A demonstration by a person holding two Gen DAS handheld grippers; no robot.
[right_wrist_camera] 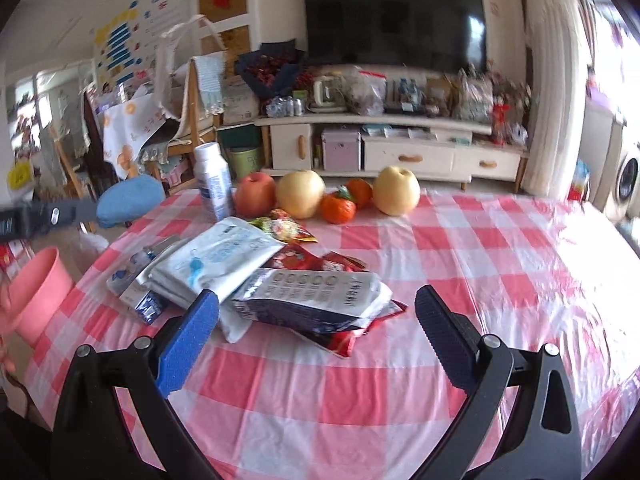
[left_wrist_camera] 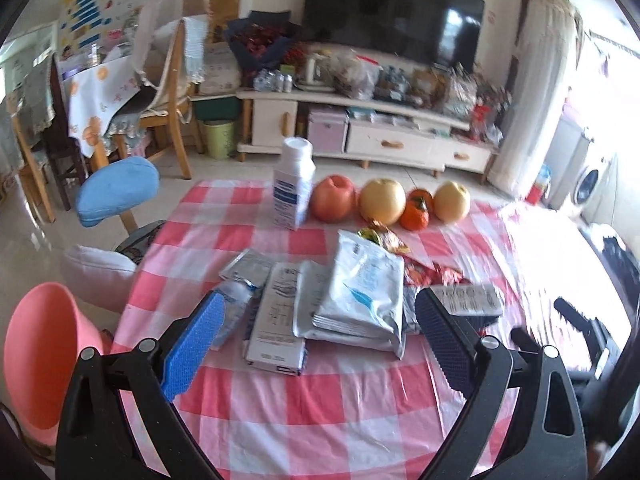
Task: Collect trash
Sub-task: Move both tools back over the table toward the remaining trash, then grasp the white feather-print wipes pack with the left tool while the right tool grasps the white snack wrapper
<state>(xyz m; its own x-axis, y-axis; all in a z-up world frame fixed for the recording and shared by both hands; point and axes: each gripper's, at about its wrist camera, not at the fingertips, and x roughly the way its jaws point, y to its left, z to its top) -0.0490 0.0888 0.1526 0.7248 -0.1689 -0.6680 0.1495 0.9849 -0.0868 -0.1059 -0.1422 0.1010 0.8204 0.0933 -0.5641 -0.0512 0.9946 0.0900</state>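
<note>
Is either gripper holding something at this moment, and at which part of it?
Nothing is held. The left gripper and the right gripper are both open above the pile of wrappers, with no item between the fingers.

Wrapper pile (left_wrist_camera: pixel 352 292) lies mid-table (left_wrist_camera: pixel 320 412). Behind it stand a bottle (left_wrist_camera: pixel 293 184) at left, then a fruit row (left_wrist_camera: pixel 390 202) rightward. Bin (left_wrist_camera: pixel 40 356) sits off the table's left edge.
</note>
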